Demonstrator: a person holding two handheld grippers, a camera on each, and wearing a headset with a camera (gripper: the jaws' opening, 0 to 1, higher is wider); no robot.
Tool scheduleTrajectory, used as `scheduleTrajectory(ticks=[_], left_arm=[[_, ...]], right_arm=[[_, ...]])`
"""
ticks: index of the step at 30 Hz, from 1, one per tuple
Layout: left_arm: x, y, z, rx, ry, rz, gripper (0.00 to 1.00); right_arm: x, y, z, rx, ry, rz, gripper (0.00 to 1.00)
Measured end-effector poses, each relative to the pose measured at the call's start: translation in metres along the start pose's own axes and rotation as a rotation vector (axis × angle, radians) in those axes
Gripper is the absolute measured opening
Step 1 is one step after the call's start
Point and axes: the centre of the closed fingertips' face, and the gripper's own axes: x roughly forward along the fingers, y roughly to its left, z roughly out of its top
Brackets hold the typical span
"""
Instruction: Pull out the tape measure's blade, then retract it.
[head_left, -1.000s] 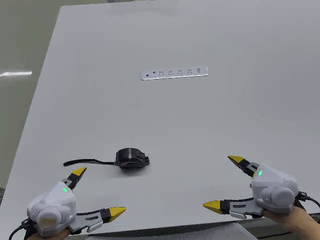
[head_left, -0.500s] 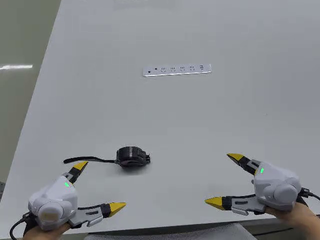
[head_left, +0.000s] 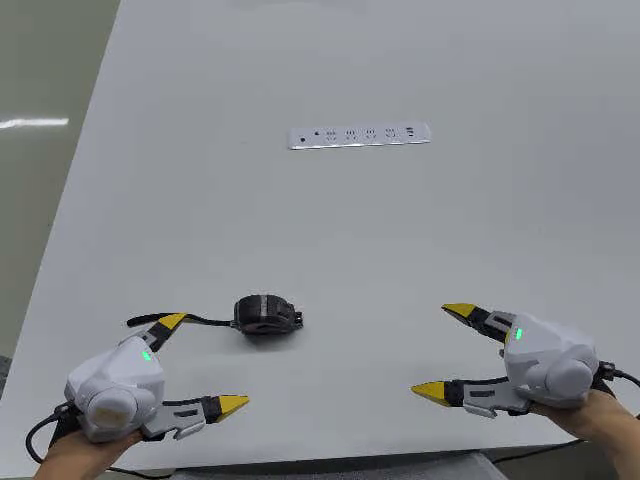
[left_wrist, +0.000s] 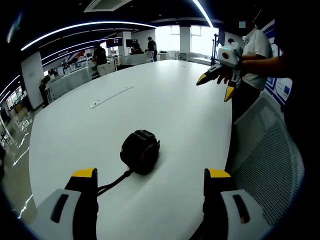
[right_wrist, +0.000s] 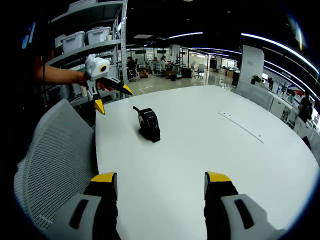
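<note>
Lying near the front edge of the white table (head_left: 400, 250), the black tape measure (head_left: 265, 314) sits untouched, with nothing holding it. Its dark strap (head_left: 205, 321) trails off to the left, toward the farther yellow tip of the left gripper (head_left: 203, 361) — whether strap and tip touch, I cannot tell. That gripper hovers just in front of the case and to its left, jaws spread wide and empty, and in its own view the case sits between them, a little ahead. The right gripper (head_left: 443, 350) hangs well off to the right, over the table's near edge, its jaws likewise gaping with nothing between them — both point inward, towards the case. Farther out on the table lies a white power strip (head_left: 360, 135).
</note>
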Motion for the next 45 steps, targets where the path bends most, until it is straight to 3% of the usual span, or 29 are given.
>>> scheduleTrajectory(ticks=[10,18,29,45], left_arm=[[0.015,0.008,-0.003,0.074,0.062,-0.036,0.78],[0.030,0.023,-0.007,0.172,0.121,-0.029,0.68],[0.049,0.033,-0.002,0.231,0.144,-0.091,0.64],[0.072,0.029,-0.002,0.337,0.199,-0.219,0.55]], right_arm=[[0.015,-0.013,0.002,-0.059,0.007,0.036,0.62],[0.031,-0.019,0.005,-0.110,0.015,0.077,0.58],[0.055,-0.027,0.009,-0.147,0.018,0.134,0.54],[0.087,-0.027,0.008,-0.210,0.043,0.207,0.49]])
